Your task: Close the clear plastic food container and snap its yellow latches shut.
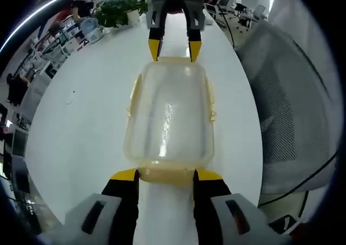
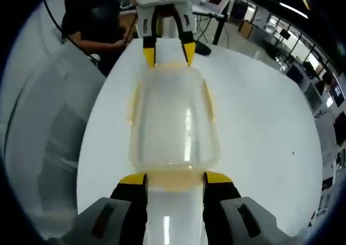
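Observation:
The clear plastic container lies on the white table with its lid on top. Yellow latches run along its long sides and its ends. My left gripper stands open at the near end, its yellow-tipped jaws on either side of the end latch. At the far end my right gripper is open too, tips at the rim. In the right gripper view the container stretches away from my right gripper, whose jaws flank the near end latch. The left gripper is at the opposite end.
A grey mesh chair stands close to the table's edge, also seen as the chair. A potted plant sits at the table's far end. A person in dark clothes is behind the table.

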Motion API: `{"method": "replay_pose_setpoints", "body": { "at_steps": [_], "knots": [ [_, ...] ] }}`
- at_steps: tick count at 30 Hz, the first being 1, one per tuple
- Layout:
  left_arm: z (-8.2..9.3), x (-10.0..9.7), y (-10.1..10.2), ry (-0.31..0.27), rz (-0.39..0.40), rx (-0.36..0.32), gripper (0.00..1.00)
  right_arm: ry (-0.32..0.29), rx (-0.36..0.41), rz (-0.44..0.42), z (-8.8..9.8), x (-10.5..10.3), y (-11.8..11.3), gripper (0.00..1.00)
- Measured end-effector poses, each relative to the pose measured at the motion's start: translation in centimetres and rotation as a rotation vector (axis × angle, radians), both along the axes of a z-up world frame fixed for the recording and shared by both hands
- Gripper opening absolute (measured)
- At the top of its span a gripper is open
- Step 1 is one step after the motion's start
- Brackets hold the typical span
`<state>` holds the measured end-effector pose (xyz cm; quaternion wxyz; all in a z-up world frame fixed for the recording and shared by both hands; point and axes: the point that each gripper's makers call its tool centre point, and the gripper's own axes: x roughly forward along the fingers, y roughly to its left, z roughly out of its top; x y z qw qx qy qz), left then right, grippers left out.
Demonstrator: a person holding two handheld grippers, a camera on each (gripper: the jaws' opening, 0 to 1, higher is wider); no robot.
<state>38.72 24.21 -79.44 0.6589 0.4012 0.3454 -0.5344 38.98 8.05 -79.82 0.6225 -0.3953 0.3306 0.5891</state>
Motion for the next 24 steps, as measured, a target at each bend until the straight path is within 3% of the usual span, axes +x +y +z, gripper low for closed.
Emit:
{"method": "replay_pose_setpoints", "body": {
  "at_steps": [24],
  "knots": [
    [0.4,0.1,-4.5,0.002,0.000,-0.007,0.39,-0.002,0.002,-0.003,0.5,0.0,-4.6,0.38]
  ]
}}
